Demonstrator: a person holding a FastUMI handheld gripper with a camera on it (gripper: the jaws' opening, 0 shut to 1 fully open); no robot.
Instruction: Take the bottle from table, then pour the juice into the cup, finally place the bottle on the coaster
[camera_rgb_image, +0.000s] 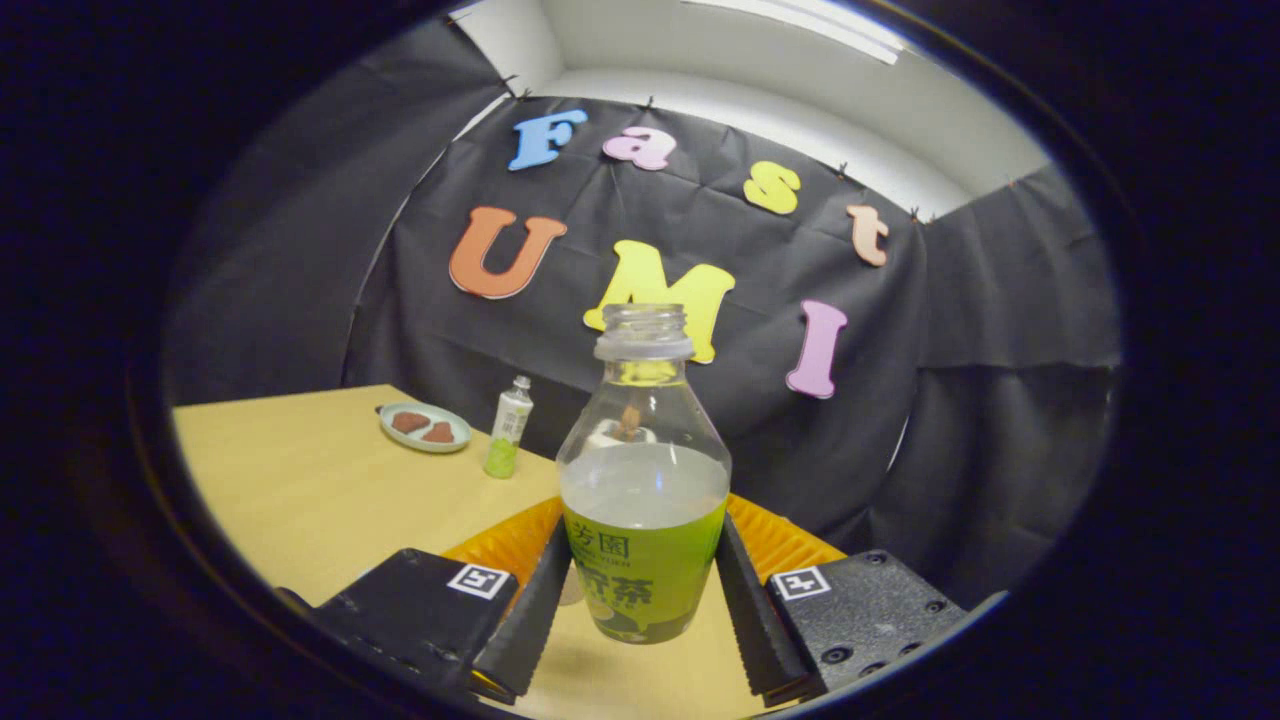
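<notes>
The gripper (645, 590) was clamped on the uncapped bottle (643, 480), both fingers pressed against its green-labelled sides and holding it upright above the wooden table (300, 490). An orange ribbed coaster (510, 540) lay just behind the bottle. Farther back stood a small bottle (508, 427) beside a plate (425, 427).

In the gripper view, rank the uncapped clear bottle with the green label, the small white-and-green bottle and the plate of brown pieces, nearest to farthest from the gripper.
1. Uncapped clear bottle with green label: between the fingers of the gripper, which press its sides.
2. Small white-and-green bottle: beyond, standing on the wooden table.
3. Light plate with brown pieces: beside the small bottle, slightly farther.
</notes>
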